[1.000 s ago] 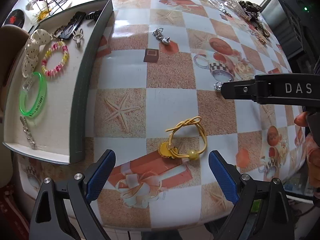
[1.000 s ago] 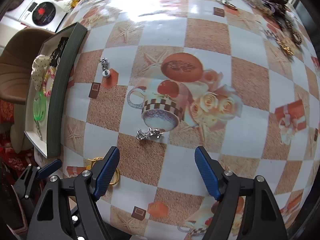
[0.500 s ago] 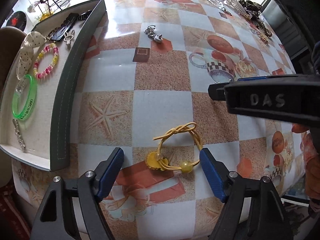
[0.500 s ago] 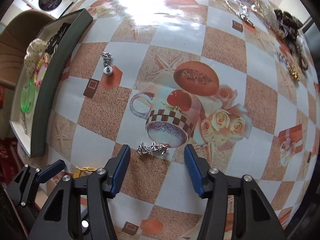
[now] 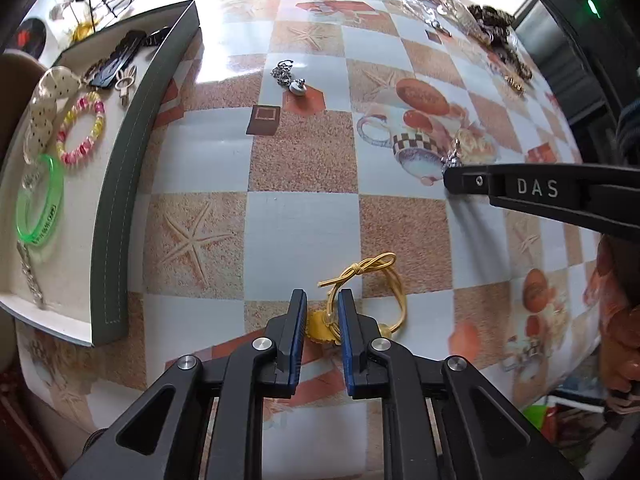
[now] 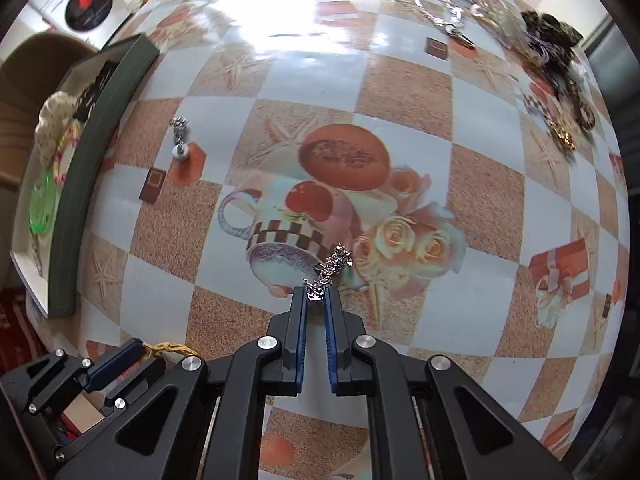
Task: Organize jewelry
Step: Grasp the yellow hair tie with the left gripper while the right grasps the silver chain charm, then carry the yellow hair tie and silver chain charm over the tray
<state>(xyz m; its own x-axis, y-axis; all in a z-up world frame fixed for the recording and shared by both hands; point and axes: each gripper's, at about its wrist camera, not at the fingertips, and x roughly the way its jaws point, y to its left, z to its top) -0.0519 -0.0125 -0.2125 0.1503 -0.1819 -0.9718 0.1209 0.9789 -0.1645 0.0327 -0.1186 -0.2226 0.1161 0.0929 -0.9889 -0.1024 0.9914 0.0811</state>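
Yellow cord bracelet [image 5: 366, 300]: pinched by left gripper [image 5: 322, 320] fingers. Silver chain [image 6: 330, 270]: nipped at one end by right gripper [image 6: 316, 306]. Risk: thin chain slipping free when lifted.

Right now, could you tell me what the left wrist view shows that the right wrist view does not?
Only the left wrist view shows the tray's inside clearly: a green bangle, a beaded bracelet, a black clip. It also shows the whole yellow cord bracelet, which the left gripper has just closed on.

Only the right wrist view shows the right gripper pinching one end of the silver chain, after just closing.

Both show the checked tablecloth, the pearl charm, the far jewelry pile and the tray's dark wall.
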